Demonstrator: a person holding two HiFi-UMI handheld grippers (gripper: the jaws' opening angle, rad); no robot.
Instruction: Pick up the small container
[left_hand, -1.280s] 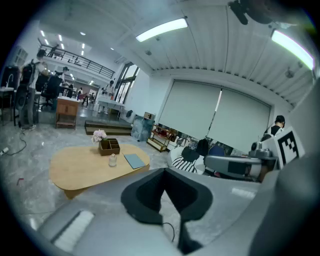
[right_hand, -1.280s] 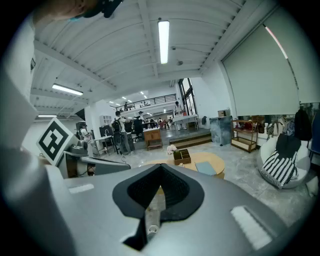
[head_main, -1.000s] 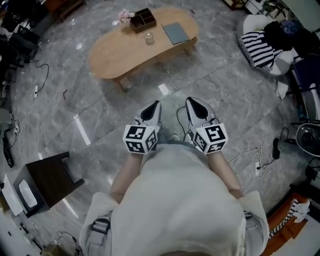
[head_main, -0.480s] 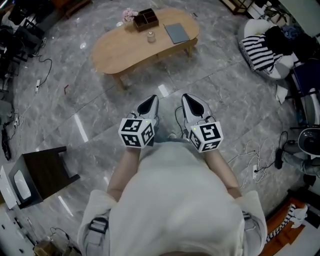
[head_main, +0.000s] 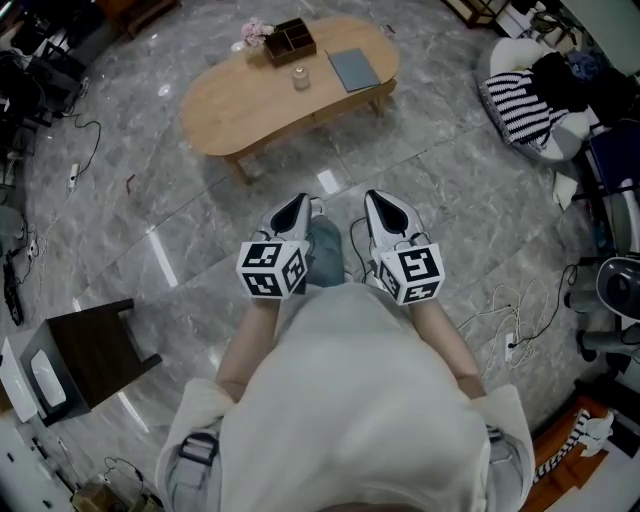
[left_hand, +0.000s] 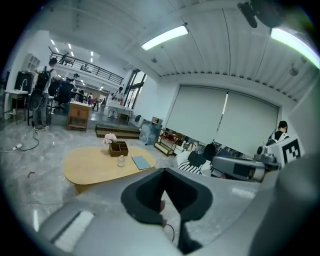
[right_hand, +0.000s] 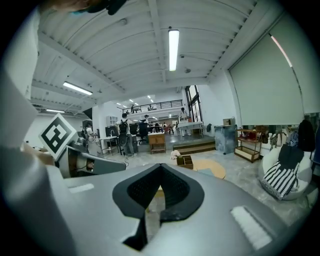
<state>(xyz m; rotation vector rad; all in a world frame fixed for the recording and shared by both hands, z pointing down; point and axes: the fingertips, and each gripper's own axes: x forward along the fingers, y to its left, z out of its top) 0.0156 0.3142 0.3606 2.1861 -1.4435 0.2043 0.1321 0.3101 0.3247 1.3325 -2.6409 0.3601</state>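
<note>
The small container is a little glass jar (head_main: 299, 77) standing on the oval wooden coffee table (head_main: 240, 105), far ahead of both grippers. In the left gripper view the jar (left_hand: 120, 160) stands on the table (left_hand: 95, 167) beside a dark wooden organiser box (left_hand: 119, 148) with pink flowers. My left gripper (head_main: 296, 207) (left_hand: 164, 170) and right gripper (head_main: 385, 203) (right_hand: 161, 166) are held side by side in front of my body, over the floor. Both are shut with nothing between the jaws. The right gripper view shows the box (right_hand: 185, 161) and the table's edge (right_hand: 212, 169); the jar is hidden there.
A blue-grey notebook (head_main: 354, 68) lies on the table right of the jar. A dark side stool (head_main: 95, 350) stands at the left. A beanbag with striped cloth (head_main: 525, 100) and a fan (head_main: 615, 285) are at the right. Cables (head_main: 510, 320) trail on the marble floor.
The view has shifted slightly toward the table. A leg in jeans now shows between the grippers. Both grippers stay shut and keep their places in front of the body.
</note>
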